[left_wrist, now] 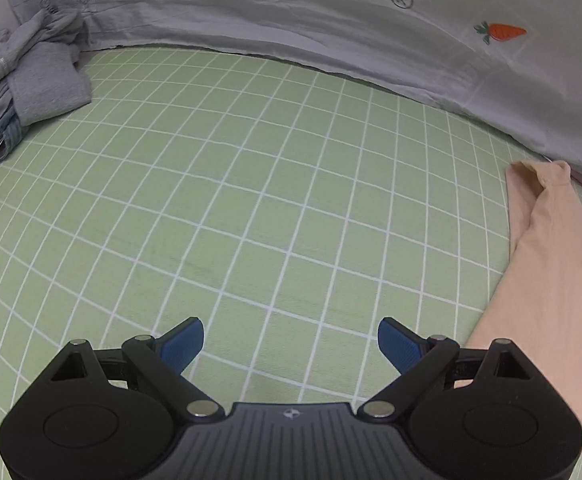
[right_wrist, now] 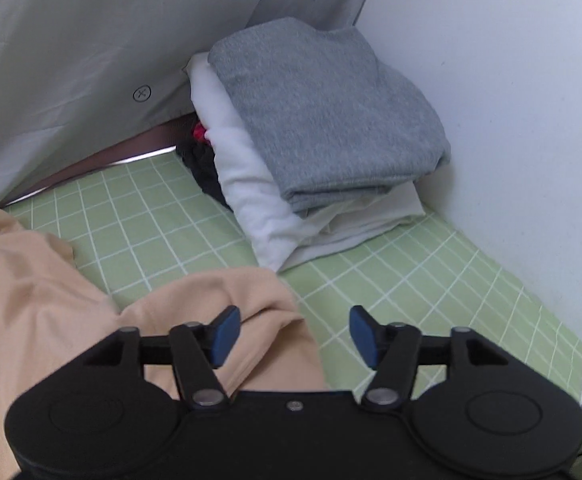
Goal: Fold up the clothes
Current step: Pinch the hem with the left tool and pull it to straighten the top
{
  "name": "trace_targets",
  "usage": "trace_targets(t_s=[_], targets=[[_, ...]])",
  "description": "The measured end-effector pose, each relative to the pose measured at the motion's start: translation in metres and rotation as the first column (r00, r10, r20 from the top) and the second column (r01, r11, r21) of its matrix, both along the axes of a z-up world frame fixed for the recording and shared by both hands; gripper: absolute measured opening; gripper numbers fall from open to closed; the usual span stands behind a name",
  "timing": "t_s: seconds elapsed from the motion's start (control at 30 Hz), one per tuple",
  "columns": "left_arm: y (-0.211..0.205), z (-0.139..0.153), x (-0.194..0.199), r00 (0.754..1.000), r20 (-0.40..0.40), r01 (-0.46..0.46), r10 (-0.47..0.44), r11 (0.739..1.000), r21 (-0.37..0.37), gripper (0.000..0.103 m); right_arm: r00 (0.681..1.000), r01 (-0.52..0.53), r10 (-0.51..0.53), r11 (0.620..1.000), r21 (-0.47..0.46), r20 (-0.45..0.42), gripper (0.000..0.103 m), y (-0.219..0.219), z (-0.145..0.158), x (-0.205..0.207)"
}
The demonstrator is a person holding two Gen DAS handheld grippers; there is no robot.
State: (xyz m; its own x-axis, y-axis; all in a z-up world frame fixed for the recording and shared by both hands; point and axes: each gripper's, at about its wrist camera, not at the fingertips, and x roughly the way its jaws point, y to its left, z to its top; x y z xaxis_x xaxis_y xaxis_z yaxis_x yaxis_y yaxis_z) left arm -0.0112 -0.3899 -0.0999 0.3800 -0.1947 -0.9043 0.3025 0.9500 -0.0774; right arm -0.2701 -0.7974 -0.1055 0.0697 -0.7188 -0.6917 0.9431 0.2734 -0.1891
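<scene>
A peach garment (left_wrist: 559, 280) lies on the green grid mat (left_wrist: 251, 200), at the right edge of the left wrist view. In the right wrist view the peach garment (right_wrist: 51, 300) fills the lower left, rumpled. My left gripper (left_wrist: 291, 344) is open and empty over bare mat, left of the garment. My right gripper (right_wrist: 295, 336) is open and empty, hovering over the garment's right edge, its left fingertip (right_wrist: 227, 330) above the cloth.
A stack of folded clothes, grey (right_wrist: 323, 112) on white (right_wrist: 259, 208), stands at the back by the white wall (right_wrist: 511, 100). A heap of grey and blue clothes (left_wrist: 23, 80) lies at the far left. A grey sheet with a carrot print (left_wrist: 505, 32) hangs behind.
</scene>
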Motion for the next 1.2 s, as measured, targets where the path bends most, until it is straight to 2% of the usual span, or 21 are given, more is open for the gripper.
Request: trace_targets(t_s=[0.03,0.13,0.3,0.47,0.57,0.63,0.7,0.73,0.77,0.8,0.83,0.87,0.9,0.97,1.1,1.2], targets=[[-0.005,-0.003,-0.002,1.0,-0.015,0.028,-0.028,1.0,-0.005,0.094,1.0,-0.005,0.005,1.0,0.01,-0.005,0.084,0.009,-0.006,0.0],[-0.021,-0.013,-0.01,0.991,-0.059,0.119,-0.12,0.993,-0.023,0.093,0.999,-0.029,0.03,0.997,0.072,-0.011,0.084,0.038,-0.023,-0.003],[-0.047,-0.019,-0.023,0.96,-0.077,0.263,-0.268,0.962,-0.069,0.079,0.998,-0.063,0.059,0.983,0.173,0.029,0.085,0.085,-0.036,-0.006],[-0.068,-0.02,-0.031,0.926,-0.075,0.359,-0.369,0.926,-0.116,0.076,0.996,-0.087,0.082,0.975,0.203,0.035,0.085,0.105,-0.04,-0.002],[-0.078,-0.024,-0.036,0.905,-0.098,0.4,-0.413,0.907,-0.13,0.073,0.995,-0.104,0.101,0.974,0.201,0.027,0.085,0.111,-0.039,0.001],[-0.082,-0.028,-0.041,0.894,-0.113,0.419,-0.433,0.899,-0.129,0.066,0.993,-0.114,0.11,0.974,0.195,0.03,0.085,0.112,-0.037,0.002],[-0.085,-0.031,-0.047,0.885,-0.117,0.438,-0.451,0.89,-0.125,0.053,0.993,-0.121,0.116,0.974,0.192,0.034,0.085,0.115,-0.035,0.001],[-0.085,-0.032,-0.05,0.881,-0.111,0.447,-0.46,0.886,-0.12,0.051,0.992,-0.123,0.118,0.974,0.189,0.036,0.085,0.117,-0.034,0.0],[-0.085,-0.033,-0.053,0.878,-0.105,0.457,-0.468,0.882,-0.115,0.04,0.992,-0.125,0.12,0.975,0.186,0.037,0.085,0.119,-0.032,-0.001],[-0.084,-0.032,-0.056,0.869,-0.094,0.477,-0.486,0.873,-0.103,0.025,0.991,-0.13,0.124,0.974,0.183,0.041,0.085,0.122,-0.03,-0.003],[-0.083,-0.031,-0.057,0.862,-0.083,0.492,-0.5,0.865,-0.102,0.015,0.991,-0.136,0.13,0.974,0.18,0.045,0.085,0.125,-0.028,-0.004],[-0.081,-0.03,-0.058,0.861,-0.08,0.493,-0.503,0.862,-0.117,0.006,0.989,-0.143,0.136,0.974,0.177,0.048,0.085,0.128,-0.026,-0.007],[-0.076,-0.029,-0.058,0.866,-0.084,0.478,-0.492,0.866,-0.143,0.005,0.988,-0.15,0.143,0.973,0.173,0.052,0.085,0.132,-0.023,-0.009],[-0.067,-0.028,-0.058,0.88,-0.096,0.443,-0.466,0.876,-0.189,0.004,0.986,-0.162,0.155,0.973,0.167,0.057,0.085,0.138,-0.019,-0.015],[-0.044,-0.019,-0.072,0.914,-0.081,0.377,-0.398,0.905,-0.197,0.004,0.978,-0.206,0.197,0.967,0.152,0.072,0.085,0.158,-0.009,-0.029],[-0.011,-0.019,-0.084,0.935,-0.105,0.308,-0.339,0.922,-0.237,0.004,0.968,-0.247,0.238,0.957,0.149,0.077,0.085,0.178,-0.007,-0.042]])
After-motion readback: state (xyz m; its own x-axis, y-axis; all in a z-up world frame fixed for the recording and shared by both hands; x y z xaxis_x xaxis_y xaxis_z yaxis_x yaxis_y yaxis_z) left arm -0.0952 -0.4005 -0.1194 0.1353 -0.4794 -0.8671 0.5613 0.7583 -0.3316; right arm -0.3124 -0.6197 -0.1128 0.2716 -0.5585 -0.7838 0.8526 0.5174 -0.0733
